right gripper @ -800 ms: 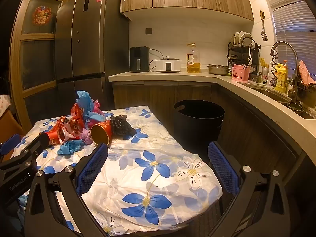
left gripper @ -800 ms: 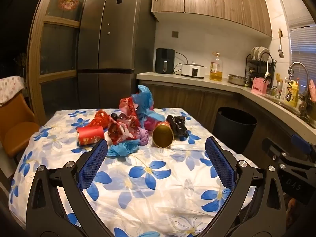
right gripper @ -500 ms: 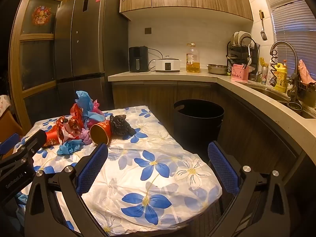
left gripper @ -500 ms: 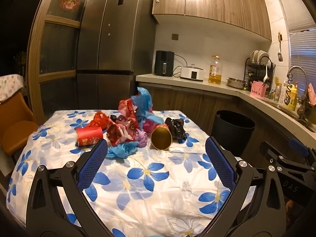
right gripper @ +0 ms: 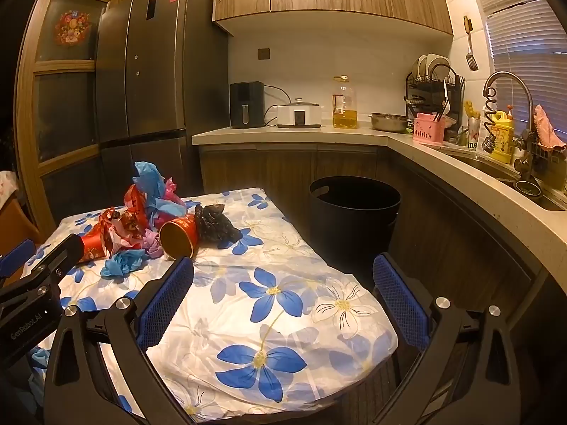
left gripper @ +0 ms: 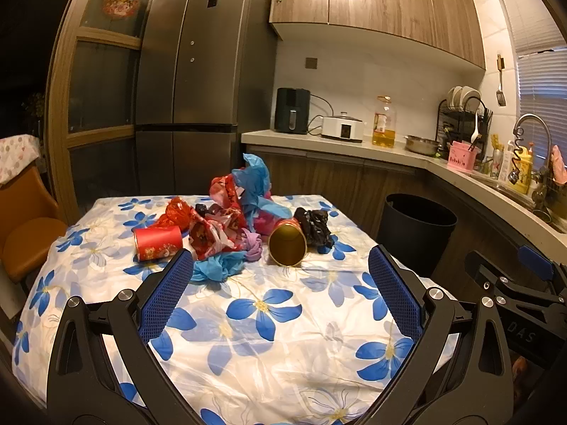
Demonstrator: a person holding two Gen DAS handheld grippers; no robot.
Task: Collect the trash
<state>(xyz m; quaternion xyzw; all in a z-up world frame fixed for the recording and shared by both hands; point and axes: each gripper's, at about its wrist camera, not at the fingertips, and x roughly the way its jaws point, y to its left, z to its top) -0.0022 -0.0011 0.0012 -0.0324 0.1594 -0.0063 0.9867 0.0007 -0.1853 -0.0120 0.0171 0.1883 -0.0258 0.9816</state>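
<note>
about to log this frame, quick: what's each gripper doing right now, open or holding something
Left gripper: open, fingers spread wide, holding nothing.
Right gripper: open, fingers spread wide, holding nothing.

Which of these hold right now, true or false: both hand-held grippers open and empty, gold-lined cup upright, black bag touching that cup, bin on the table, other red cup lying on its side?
1. Both the left hand-held gripper and the right hand-held gripper are open and hold nothing. True.
2. The gold-lined red cup stands upright. False: it lies on its side, mouth toward the cameras.
3. The crumpled black bag lies against that cup. True.
4. The black bin sits on the table. False: it stands on the floor beside the table, by the counter.
5. The other red cup lies on its side. True.
</note>
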